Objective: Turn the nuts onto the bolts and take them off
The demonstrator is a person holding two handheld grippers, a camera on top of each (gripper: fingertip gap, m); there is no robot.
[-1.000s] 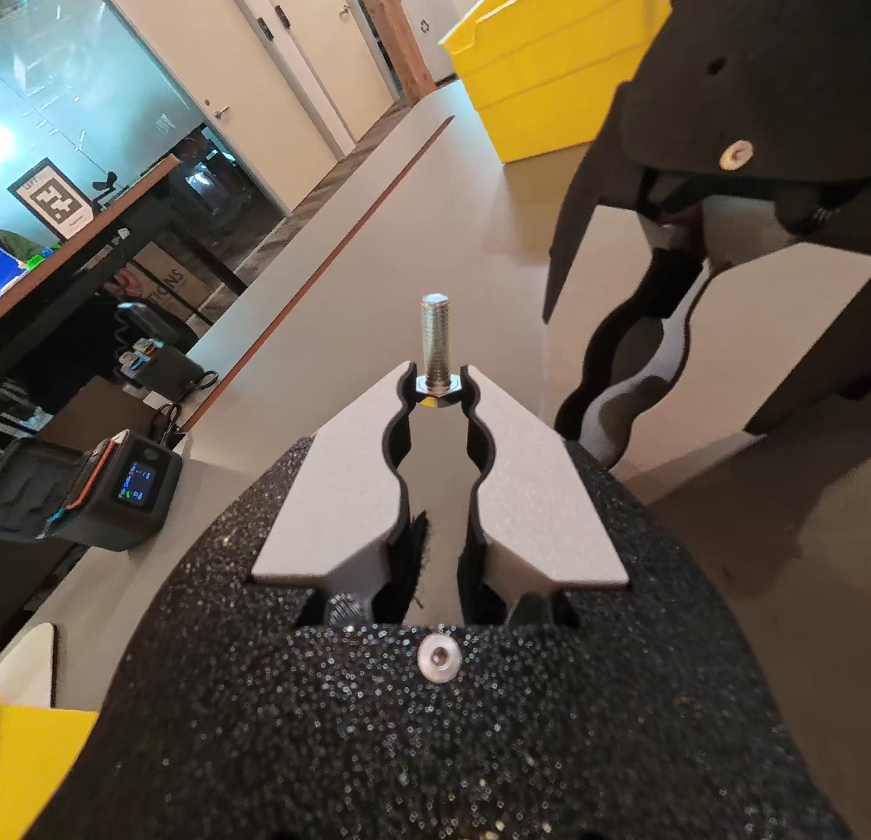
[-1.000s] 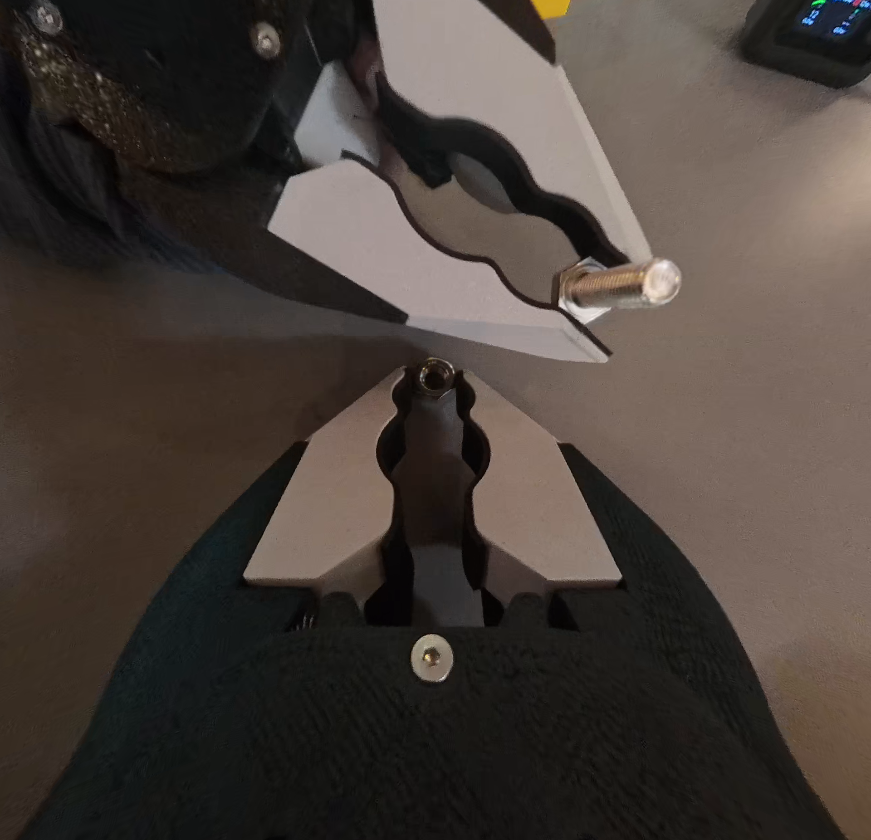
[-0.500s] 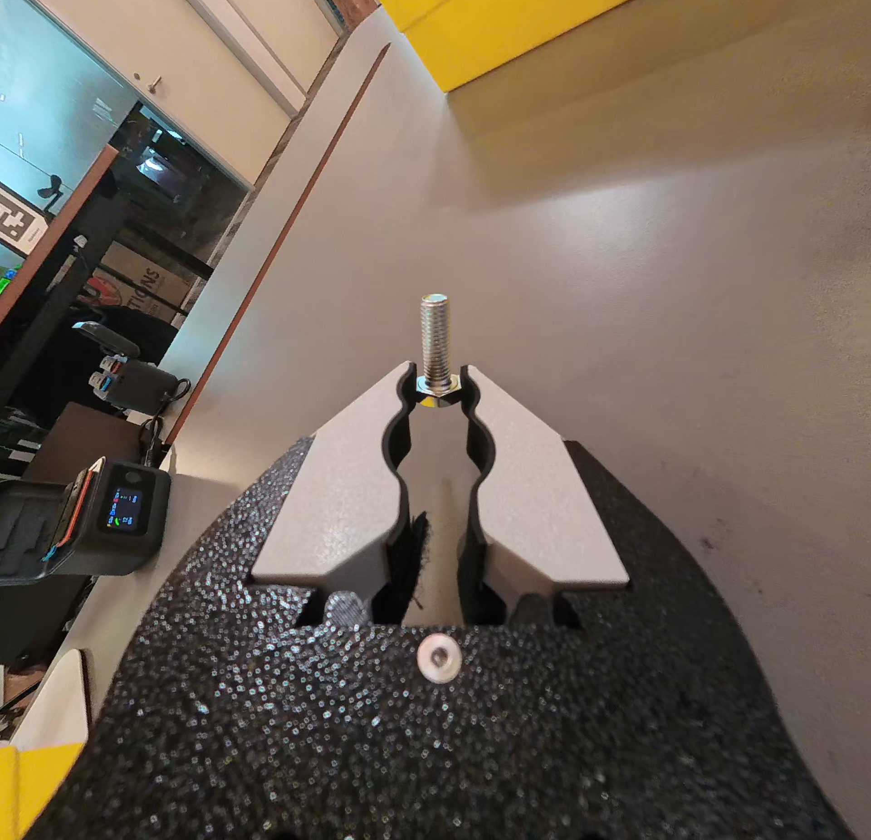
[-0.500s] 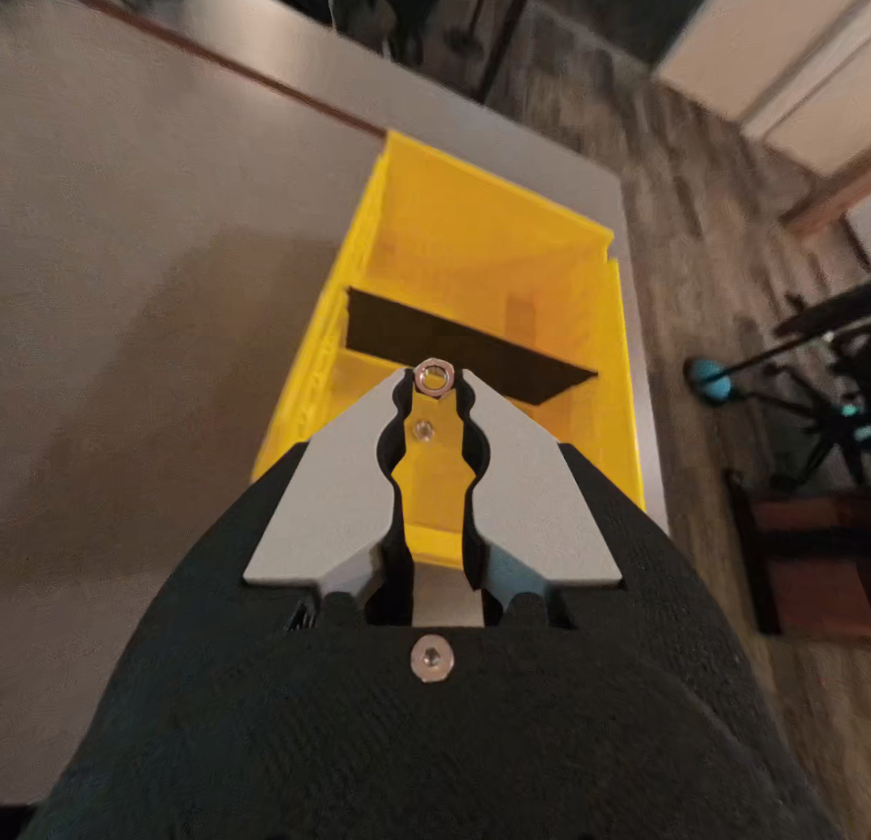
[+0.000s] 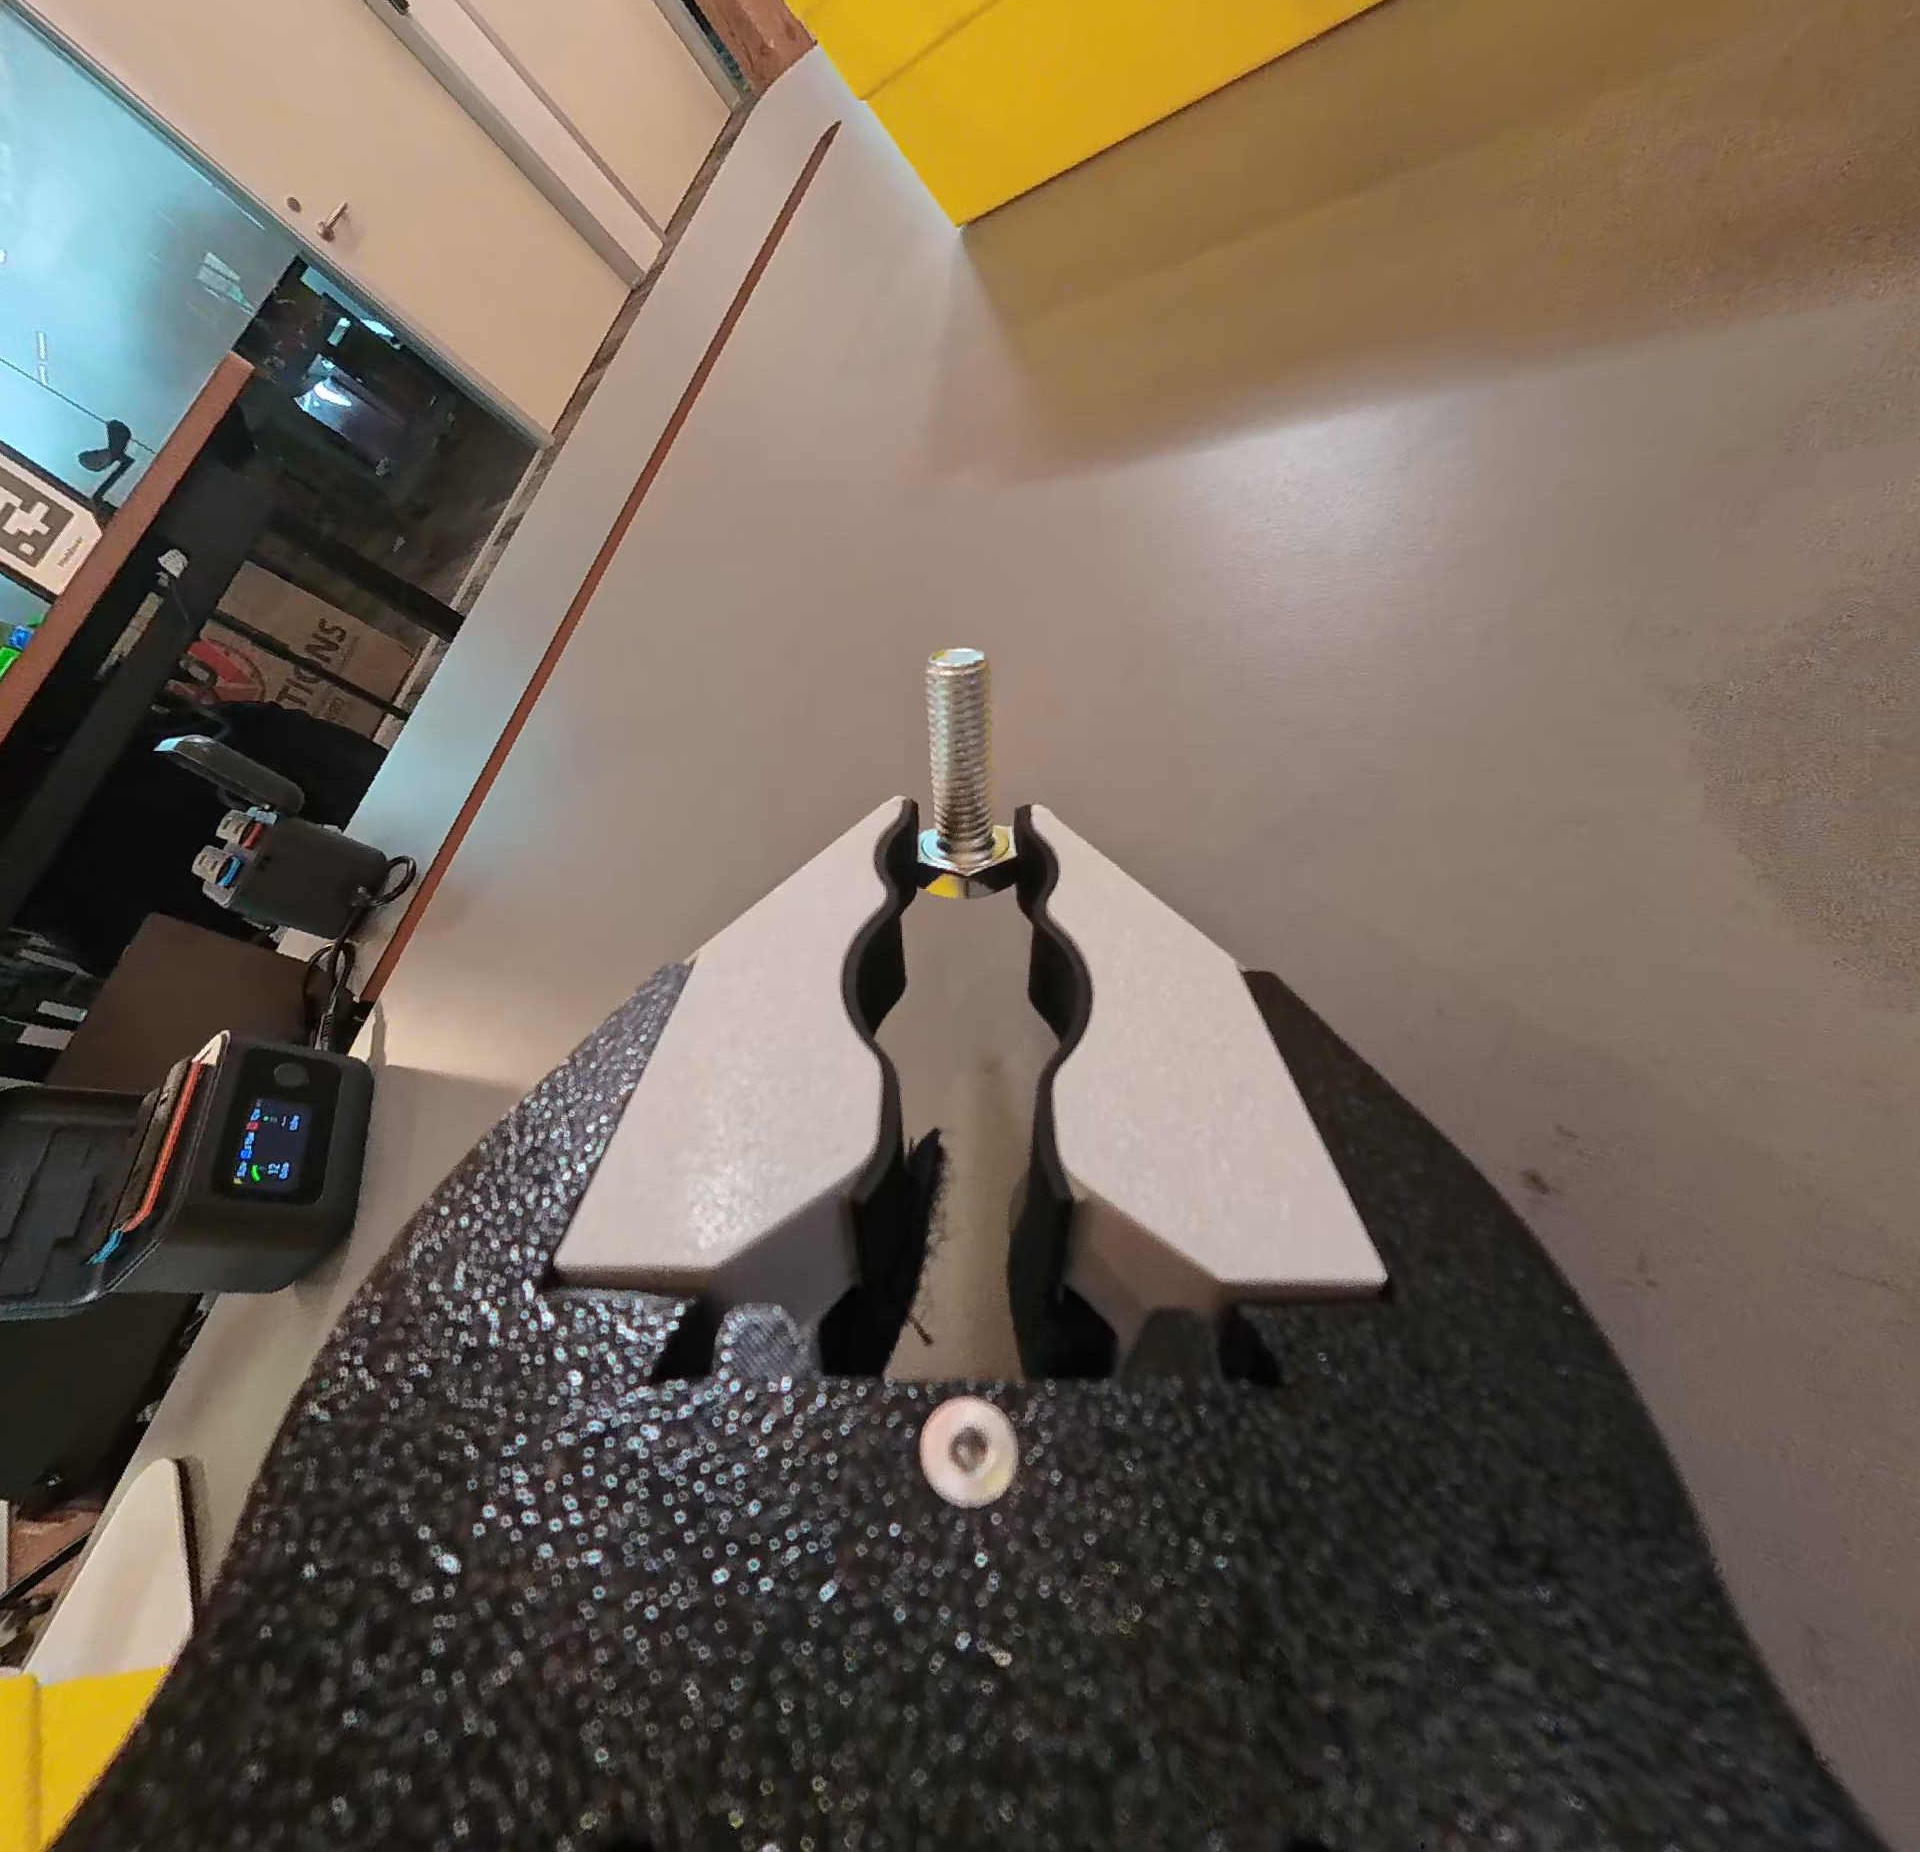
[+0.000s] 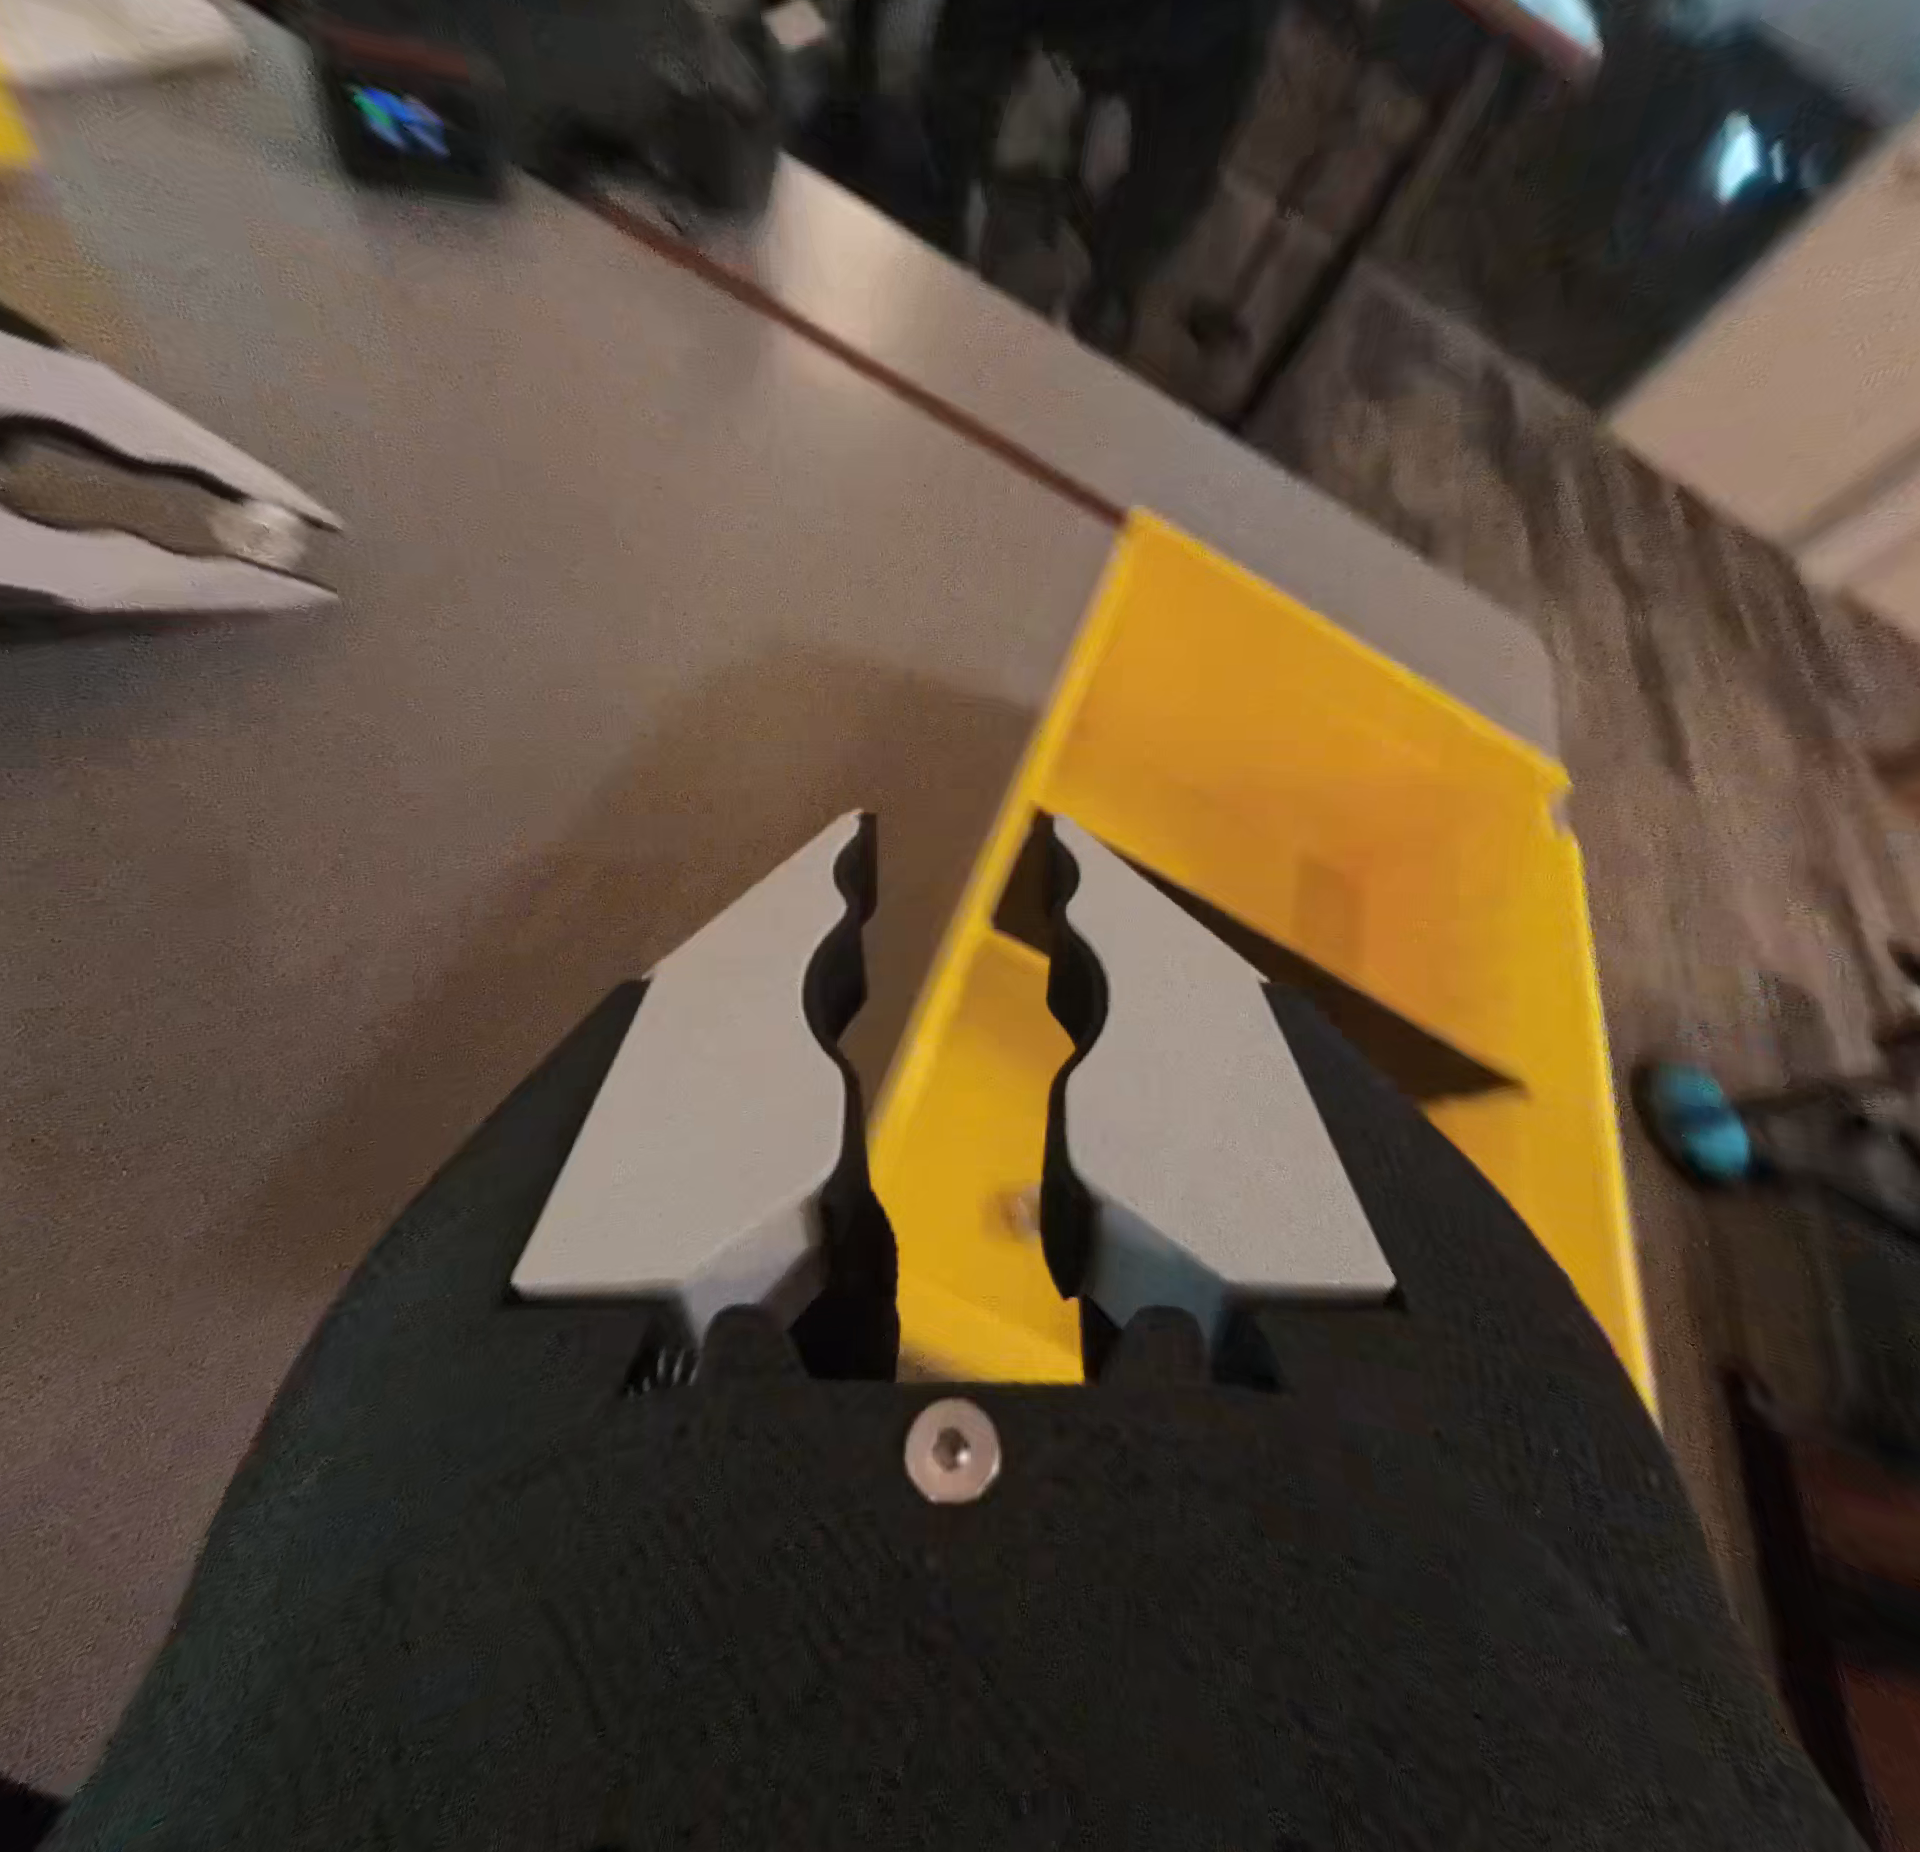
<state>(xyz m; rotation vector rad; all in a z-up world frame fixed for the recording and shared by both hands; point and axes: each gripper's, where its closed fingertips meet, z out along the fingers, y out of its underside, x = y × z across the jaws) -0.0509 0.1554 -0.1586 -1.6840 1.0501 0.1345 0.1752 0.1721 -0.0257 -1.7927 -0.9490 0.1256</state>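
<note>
My left gripper (image 5: 961,836) is shut on the hexagonal head of a silver bolt (image 5: 958,742). The bolt's threaded shaft points forward over the grey table (image 5: 1351,763) and has no nut on it. My right gripper (image 6: 953,828) is open and empty, over the near left edge of a yellow bin (image 6: 1299,763). A small silver nut (image 6: 1016,1208) lies on the bin floor, seen between the fingers. The left gripper also shows at the far left of the right wrist view (image 6: 156,524).
A black divider (image 6: 1247,992) crosses the yellow bin, which stands at the table's corner. The bin also shows in the left wrist view (image 5: 1091,67). A dark device with a lit screen (image 5: 260,1158) sits near the table's left edge. Another yellow object (image 5: 62,1761) is at the lower left. Across from one pair of fingers to the other is roughly 25 cm.
My right gripper has opened and the nut it held is gone from its tips. It has shifted left, off the middle of the bin. My left gripper still holds the bolt.
</note>
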